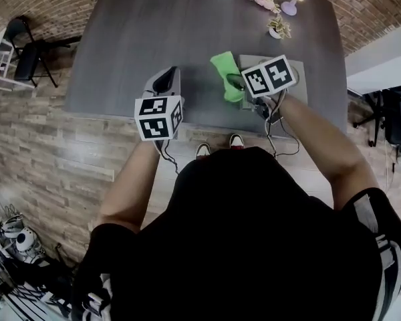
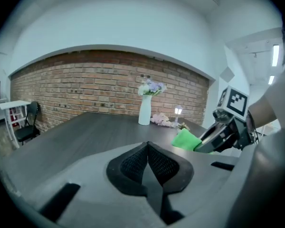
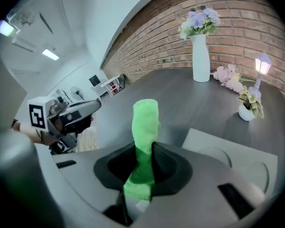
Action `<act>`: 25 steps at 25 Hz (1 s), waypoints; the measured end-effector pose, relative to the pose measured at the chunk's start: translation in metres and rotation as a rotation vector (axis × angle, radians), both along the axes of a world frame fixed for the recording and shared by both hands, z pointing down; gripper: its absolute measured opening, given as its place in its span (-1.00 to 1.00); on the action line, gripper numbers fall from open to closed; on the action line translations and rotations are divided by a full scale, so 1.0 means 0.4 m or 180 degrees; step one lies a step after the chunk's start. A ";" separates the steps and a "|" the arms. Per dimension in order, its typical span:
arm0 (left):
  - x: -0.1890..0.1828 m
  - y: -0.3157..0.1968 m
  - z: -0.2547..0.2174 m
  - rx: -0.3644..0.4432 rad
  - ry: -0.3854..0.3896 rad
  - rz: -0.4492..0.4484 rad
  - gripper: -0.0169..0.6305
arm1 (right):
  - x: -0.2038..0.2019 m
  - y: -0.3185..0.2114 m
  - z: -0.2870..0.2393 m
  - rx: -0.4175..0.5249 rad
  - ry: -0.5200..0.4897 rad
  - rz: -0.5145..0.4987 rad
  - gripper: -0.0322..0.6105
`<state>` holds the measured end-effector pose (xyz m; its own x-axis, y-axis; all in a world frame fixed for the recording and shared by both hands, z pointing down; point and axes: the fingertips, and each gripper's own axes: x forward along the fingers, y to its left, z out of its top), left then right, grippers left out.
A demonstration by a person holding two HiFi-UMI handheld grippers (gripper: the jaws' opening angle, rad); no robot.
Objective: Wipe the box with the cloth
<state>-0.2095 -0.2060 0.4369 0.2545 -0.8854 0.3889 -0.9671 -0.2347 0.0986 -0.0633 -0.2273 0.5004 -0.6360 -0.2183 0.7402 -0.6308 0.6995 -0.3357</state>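
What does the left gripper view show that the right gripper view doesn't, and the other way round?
Left gripper view only: the left gripper, its jaws together and empty, and the right gripper from outside. Right gripper view only: the pale box, and that gripper's jaws clamping the cloth. Both: the green cloth, vase, lamp and dark table.

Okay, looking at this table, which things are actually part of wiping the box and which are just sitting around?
For the job: green cloth, clamped in the right hand-held gripper; grey box on the table.

Just lying about: white vase of flowers, pink blossoms, small lamp, potted plant, black chair.
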 end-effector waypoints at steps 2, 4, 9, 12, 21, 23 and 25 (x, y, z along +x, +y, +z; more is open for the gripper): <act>0.010 0.005 -0.002 -0.0007 -0.0020 -0.0059 -0.92 | 0.036 -0.059 0.013 -0.0093 0.0006 0.0140 -0.66; 0.026 0.013 0.002 -0.0036 -0.0045 -0.0084 -0.92 | 0.092 -0.111 0.030 -0.0177 0.0014 0.0303 -0.66; 0.058 0.008 -0.002 -0.0087 -0.0153 -0.0071 -0.92 | 0.237 -0.190 0.048 -0.0209 0.0021 0.0467 -0.66; 0.089 -0.021 -0.013 -0.0081 -0.0199 -0.0001 -0.92 | 0.329 -0.221 0.040 -0.0145 0.0061 0.0570 -0.66; 0.285 -0.105 -0.044 0.0024 -0.0233 0.0443 -0.92 | 0.621 -0.245 0.050 -0.0048 0.0188 0.1106 -0.66; 0.324 -0.117 -0.046 0.0031 -0.0223 0.0522 -0.92 | 0.665 -0.239 0.049 -0.0014 0.0214 0.1174 -0.66; 0.361 -0.121 -0.047 0.0031 -0.0216 0.0620 -0.92 | 0.703 -0.231 0.047 0.0020 0.0256 0.1234 -0.66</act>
<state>-0.0650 -0.2546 0.4181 0.3949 -0.8258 0.4026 -0.9077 -0.4185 0.0317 0.2178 -0.3199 0.5192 -0.4457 -0.4355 0.7821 -0.8726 0.4063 -0.2710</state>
